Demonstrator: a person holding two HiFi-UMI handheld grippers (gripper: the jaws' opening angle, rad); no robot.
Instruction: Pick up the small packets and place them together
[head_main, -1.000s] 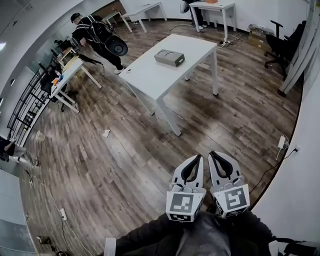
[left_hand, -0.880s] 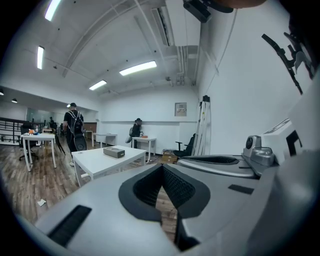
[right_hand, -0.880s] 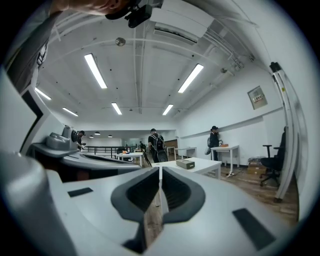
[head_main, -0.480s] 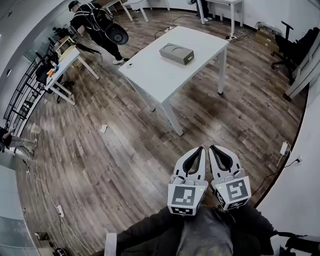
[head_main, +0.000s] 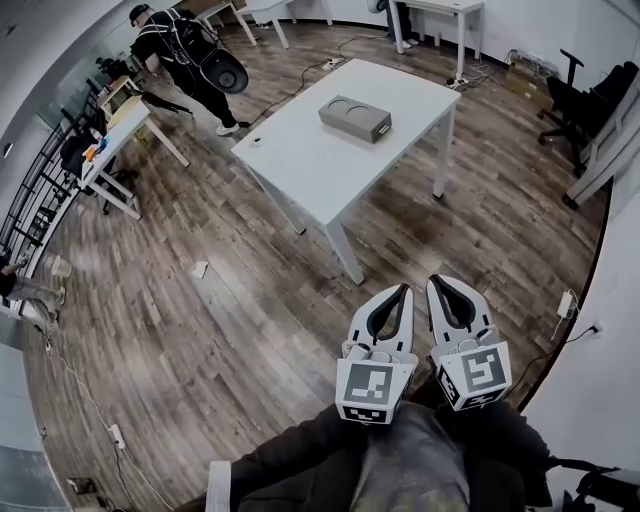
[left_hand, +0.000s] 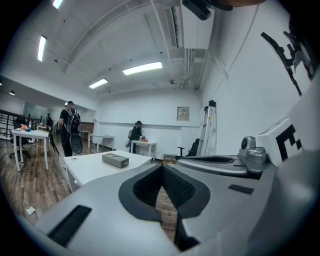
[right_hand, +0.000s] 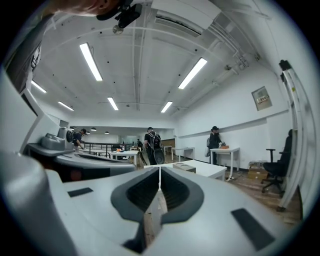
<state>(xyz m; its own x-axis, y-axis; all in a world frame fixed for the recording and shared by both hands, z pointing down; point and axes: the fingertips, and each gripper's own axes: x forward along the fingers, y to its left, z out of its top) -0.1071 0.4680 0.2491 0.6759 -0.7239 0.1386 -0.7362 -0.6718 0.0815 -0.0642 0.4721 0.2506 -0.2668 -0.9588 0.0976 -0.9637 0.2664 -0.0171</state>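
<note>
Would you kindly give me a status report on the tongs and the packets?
Left tongs shut, empty; right tongs shut, empty. No packets in view. White table with grey box ahead, wood floor between.

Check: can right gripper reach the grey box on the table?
Probably not. The right gripper, jaws shut, sits close to the person's body; wood floor separates it from the white table carrying the grey box. Nothing blocks it.
</note>
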